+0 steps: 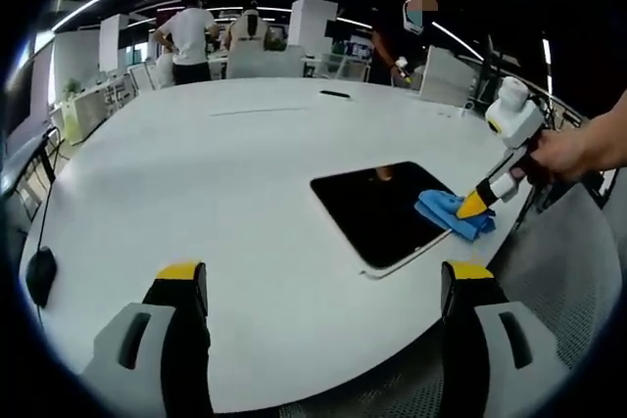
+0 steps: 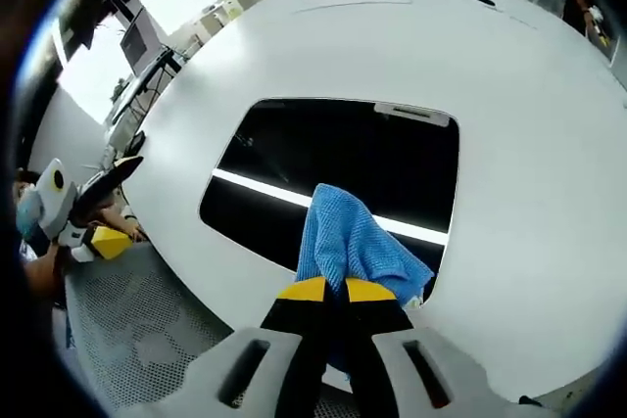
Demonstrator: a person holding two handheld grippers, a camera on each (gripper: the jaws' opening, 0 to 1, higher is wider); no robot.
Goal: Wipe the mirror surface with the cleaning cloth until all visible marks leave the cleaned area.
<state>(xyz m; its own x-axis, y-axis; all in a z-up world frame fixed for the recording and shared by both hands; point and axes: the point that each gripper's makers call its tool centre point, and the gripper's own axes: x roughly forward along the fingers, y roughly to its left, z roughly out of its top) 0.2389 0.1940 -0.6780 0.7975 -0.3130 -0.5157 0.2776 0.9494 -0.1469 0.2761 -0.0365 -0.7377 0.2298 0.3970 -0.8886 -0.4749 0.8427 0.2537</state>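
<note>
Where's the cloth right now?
In the right gripper view the blue cloth is pinched by the right gripper, resting on the mirror's near edge.

Both tongs (image 1: 323, 286) (image 2: 336, 290) — black jaws, yellow tips, grey housings.

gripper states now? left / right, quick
Left gripper: open, jaws wide apart, holding nothing, above the white table.
Right gripper: shut on the blue cloth, which lies on the mirror.
</note>
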